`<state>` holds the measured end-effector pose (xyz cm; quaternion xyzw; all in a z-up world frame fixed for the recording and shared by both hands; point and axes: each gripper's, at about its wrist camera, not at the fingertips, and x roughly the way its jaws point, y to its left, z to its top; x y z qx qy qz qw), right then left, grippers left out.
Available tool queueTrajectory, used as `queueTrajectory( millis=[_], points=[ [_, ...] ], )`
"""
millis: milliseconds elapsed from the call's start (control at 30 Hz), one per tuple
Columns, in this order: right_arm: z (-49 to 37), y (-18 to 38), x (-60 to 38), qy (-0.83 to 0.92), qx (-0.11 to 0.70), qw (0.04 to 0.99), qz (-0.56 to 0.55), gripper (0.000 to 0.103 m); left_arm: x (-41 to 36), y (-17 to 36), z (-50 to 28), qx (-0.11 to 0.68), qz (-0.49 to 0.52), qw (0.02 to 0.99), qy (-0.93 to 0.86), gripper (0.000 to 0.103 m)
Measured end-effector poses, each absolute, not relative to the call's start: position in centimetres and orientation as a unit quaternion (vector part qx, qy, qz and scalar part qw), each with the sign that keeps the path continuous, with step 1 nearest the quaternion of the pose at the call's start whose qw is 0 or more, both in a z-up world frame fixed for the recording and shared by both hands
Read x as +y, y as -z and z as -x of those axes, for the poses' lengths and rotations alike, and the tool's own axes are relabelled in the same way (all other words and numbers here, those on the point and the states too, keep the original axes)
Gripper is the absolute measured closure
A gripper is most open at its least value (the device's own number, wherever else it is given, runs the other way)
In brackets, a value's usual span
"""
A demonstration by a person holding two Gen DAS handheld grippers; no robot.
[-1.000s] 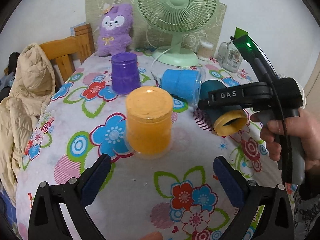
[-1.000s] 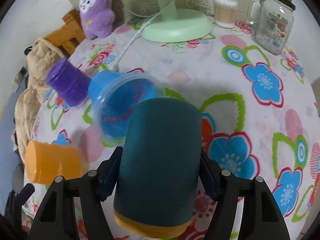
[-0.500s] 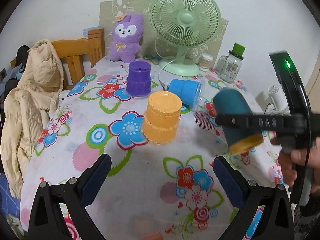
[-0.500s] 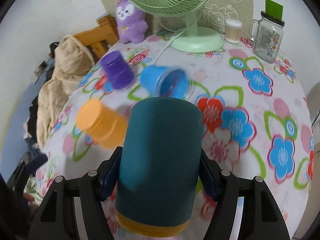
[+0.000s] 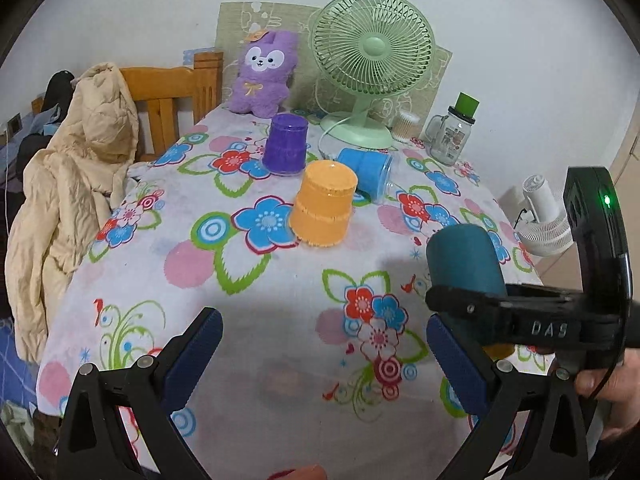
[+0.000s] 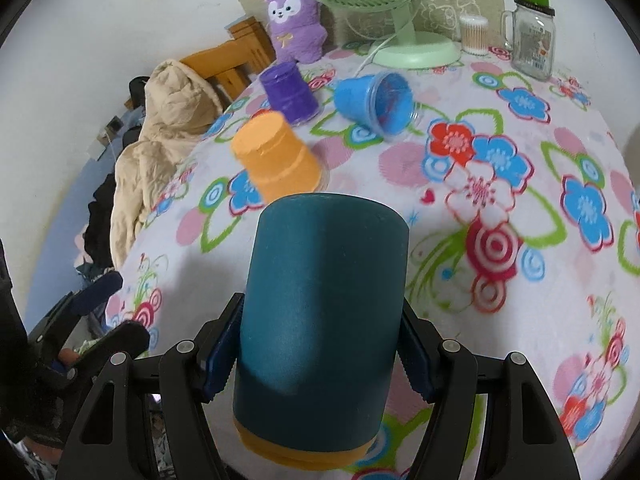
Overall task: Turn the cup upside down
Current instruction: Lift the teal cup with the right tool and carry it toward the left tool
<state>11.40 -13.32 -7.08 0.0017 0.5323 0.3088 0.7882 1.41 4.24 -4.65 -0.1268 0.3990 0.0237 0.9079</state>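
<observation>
Right gripper (image 6: pixel 320 364) clamps the teal cup (image 6: pixel 324 312) across its lower body, blue pads pressed on both sides. The cup is off the table (image 5: pixel 248 320), carried over its near right part, well apart from the orange cup (image 5: pixel 323 209) and nearer the edge.

Left gripper (image 5: pixel 320 356) is spread wide with nothing between its pads, low over the near edge of the table, just beside the teal cup in the left view.

Orientation: the cup's long axis runs close to vertical, leaning slightly. The closed teal end is up and away from the gripper; the yellow-orange rim band points down toward the cloth. So the mouth faces down already, by my reading; what is left is setting it down.

Risks:
- Lean at touchdown. If the rim meets the soft, rumpled cloth on one side first, the cup may tip when let go.
- The grip sits near the rim end, so most of the body stands above the pads; a loose hold could let it pivot.
- The spot is close to the table's near edge. A tip there likely means a roll off the table.
- The left gripper's right finger (image 5: pixel 456 364) sits close; it could knock the cup on the way down.

The blue cup (image 5: pixel 366 172), behind the orange cup, lies on its side, mouth toward the right; the purple cup (image 5: pixel 285 143) beyond stands mouth down.
</observation>
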Motion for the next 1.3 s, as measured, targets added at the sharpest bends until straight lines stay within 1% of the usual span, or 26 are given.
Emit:
queueTrajectory(
  millis=[367,433,467,500,867,1100,1300],
  points=[
    [-10.7,9.2,-14.2,-0.295,0.566,0.769,0.007,0.032,4.6,6.0,-0.2,0.419,0.133,0.898,-0.028,0.0],
    [-11.0,9.7,-14.3,-0.292,0.578,0.762,-0.008,0.028,4.5,6.1,-0.2,0.419,0.133,0.898,-0.027,0.0],
    [-11.1,9.9,-14.4,-0.288,0.58,0.762,-0.012,0.02,4.4,6.1,-0.3,0.42,0.133,0.897,-0.027,0.0],
    [-11.2,9.9,-14.6,-0.286,0.578,0.765,-0.017,0.017,4.4,6.1,-0.3,0.421,0.132,0.897,-0.026,0.0],
    [-11.5,8.3,-16.7,-0.292,0.55,0.781,-0.048,0.017,4.8,6.7,-1.2,0.432,0.14,0.89,-0.028,0.0],
    [-11.3,8.1,-17.7,-0.294,0.542,0.786,-0.052,0.017,3.9,7.1,-2.1,0.443,0.132,0.886,-0.024,0.0],
    [-11.5,7.9,-19.1,-0.294,0.538,0.788,-0.06,0.017,2.5,6.4,-3.1,0.442,0.116,0.889,-0.014,0.0]
  ],
)
